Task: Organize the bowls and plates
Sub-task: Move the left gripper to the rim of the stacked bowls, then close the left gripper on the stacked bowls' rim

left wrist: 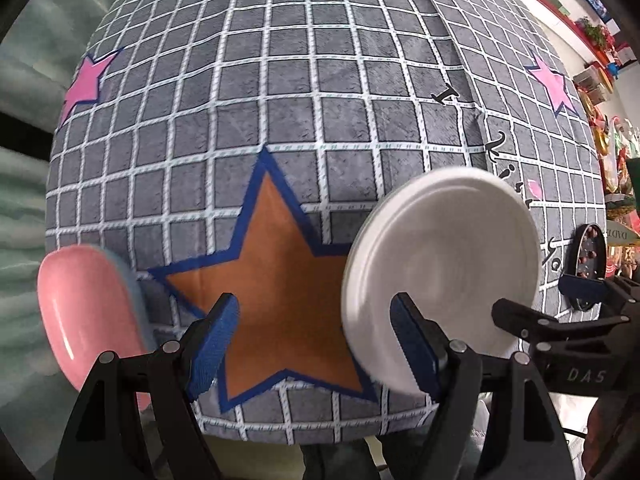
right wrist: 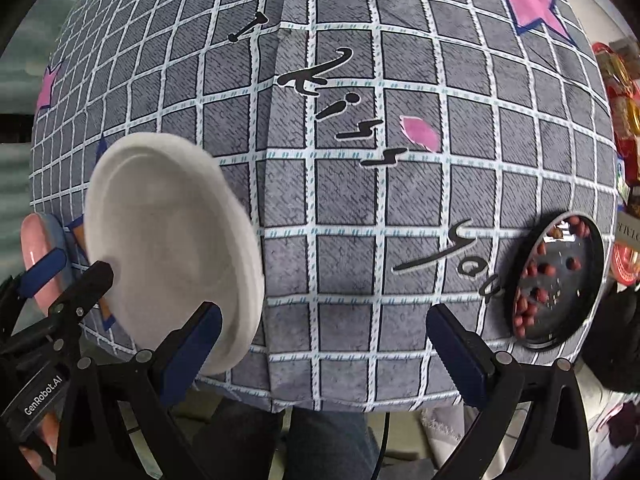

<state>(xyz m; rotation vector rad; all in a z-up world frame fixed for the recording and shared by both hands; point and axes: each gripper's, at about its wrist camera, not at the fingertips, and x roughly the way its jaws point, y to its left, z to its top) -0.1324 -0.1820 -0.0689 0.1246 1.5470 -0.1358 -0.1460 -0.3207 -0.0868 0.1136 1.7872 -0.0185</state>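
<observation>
The round white plastic plate (left wrist: 436, 272) lies flat on the grey checked bench (left wrist: 280, 100), between my two hand-held grippers; the left hand-held gripper (left wrist: 316, 344) and the right hand-held gripper (right wrist: 324, 344) both stand wide and empty, and I judge the left one nearer.

Grey grid-patterned tablecloth (left wrist: 280, 100) with stars; red shelf (left wrist: 560, 4) beyond.

Plate (left wrist: 436, 264) sits mid-cloth (left wrist: 280, 100), bowl (left wrist: 86, 312) to its left, tray (right wrist: 560, 276) far right.

cloth: grey checked tablecloth (left wrist: 320, 92) | print: orange star (left wrist: 276, 300) | beyond: shelves, perhaps (left wrist: 596, 32)
</observation>
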